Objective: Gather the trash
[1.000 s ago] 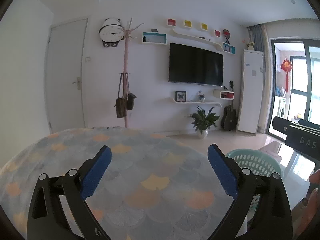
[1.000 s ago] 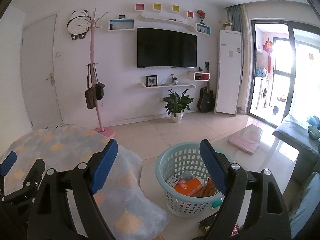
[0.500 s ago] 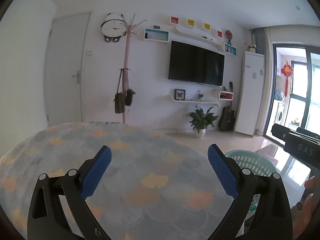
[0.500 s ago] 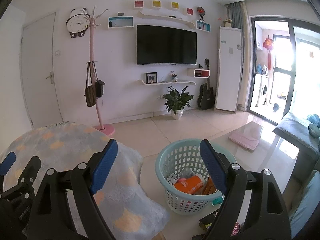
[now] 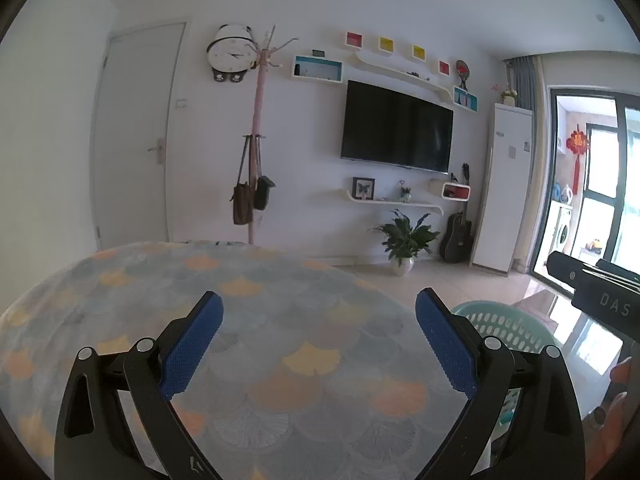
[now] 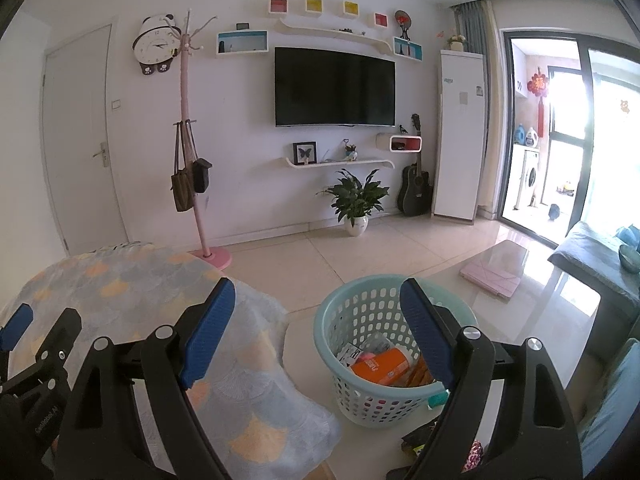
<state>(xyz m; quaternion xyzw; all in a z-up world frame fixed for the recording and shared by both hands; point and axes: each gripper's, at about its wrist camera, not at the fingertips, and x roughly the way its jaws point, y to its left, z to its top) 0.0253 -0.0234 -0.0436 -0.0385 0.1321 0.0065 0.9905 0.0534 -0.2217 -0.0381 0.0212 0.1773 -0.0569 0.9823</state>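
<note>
Trash (image 6: 380, 366) sits in the basket (image 6: 340, 308) at the lower middle of the right view. Left gripper (image 5: 319, 334) and right gripper (image 6: 316, 320) are both spread wide, holding nothing.

Both views have tilted slightly upward; more ceiling shows than before.

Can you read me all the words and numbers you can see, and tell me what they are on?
"DAS": white letters on the right gripper's black body, cut off by the picture's edge.
Clock numbers: too small to read.
Orange packet in the basket: print too blurred.
White cabinet stickers: unreadable.
</note>
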